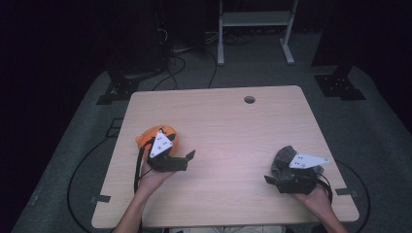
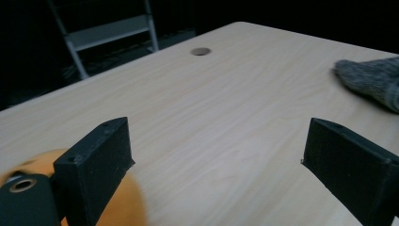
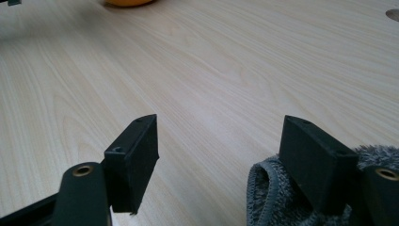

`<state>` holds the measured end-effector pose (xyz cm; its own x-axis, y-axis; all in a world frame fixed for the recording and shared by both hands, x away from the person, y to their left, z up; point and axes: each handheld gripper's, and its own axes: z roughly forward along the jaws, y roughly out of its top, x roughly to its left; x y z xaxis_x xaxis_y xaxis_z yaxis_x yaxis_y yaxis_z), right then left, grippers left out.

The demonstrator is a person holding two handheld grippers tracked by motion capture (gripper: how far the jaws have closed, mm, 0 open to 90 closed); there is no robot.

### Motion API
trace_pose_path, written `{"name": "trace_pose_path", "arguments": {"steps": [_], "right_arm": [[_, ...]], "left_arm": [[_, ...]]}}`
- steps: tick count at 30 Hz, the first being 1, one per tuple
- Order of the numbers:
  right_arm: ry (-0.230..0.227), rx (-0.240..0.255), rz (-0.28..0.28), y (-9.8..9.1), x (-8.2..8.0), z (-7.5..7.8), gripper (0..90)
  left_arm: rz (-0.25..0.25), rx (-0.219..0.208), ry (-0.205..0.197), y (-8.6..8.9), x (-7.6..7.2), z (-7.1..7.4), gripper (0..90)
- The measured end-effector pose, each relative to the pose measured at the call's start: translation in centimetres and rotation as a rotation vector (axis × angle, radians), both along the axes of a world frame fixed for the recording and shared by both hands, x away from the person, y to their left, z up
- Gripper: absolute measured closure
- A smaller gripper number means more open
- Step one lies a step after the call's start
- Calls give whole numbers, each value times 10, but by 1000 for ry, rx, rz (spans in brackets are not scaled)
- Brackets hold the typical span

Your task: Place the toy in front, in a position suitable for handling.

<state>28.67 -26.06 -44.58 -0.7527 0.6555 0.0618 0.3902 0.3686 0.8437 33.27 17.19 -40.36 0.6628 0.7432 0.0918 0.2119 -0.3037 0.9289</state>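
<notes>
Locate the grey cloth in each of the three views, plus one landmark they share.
High view: grey cloth at right, under the right gripper.
Left gripper view: far right edge, upper part, lying on the table.
Right gripper view: bottom right, beside and behind the right-hand jaw.
Shared landmark: the round hole in the tabletop.

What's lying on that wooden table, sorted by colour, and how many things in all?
Orange: 1, a round orange object, partly hidden by the left gripper.
Grey: 1, a fuzzy grey cloth.
Total: 2.
</notes>
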Motion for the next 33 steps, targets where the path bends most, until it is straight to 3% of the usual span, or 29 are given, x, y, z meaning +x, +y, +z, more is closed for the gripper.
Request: {"name": "trace_pose_path", "arguments": {"steps": [5, 11, 22, 24, 33], "right_arm": [[0, 1, 1, 0, 0, 0, 277], [0, 3, 2, 0, 0, 0, 276], [-2, 3, 8, 1, 0, 0, 276], [-2, 4, 9, 1, 0, 0, 276], [1, 1, 17, 2, 0, 0, 275]], "left_arm": [[88, -12, -29, 27, 6, 5, 75], [160, -26, -33, 51, 11, 4, 75], [212, 16, -21, 69, 17, -1, 74], [221, 23, -34, 72, 18, -6, 81], [236, 20, 18, 79, 25, -18, 105]]}}
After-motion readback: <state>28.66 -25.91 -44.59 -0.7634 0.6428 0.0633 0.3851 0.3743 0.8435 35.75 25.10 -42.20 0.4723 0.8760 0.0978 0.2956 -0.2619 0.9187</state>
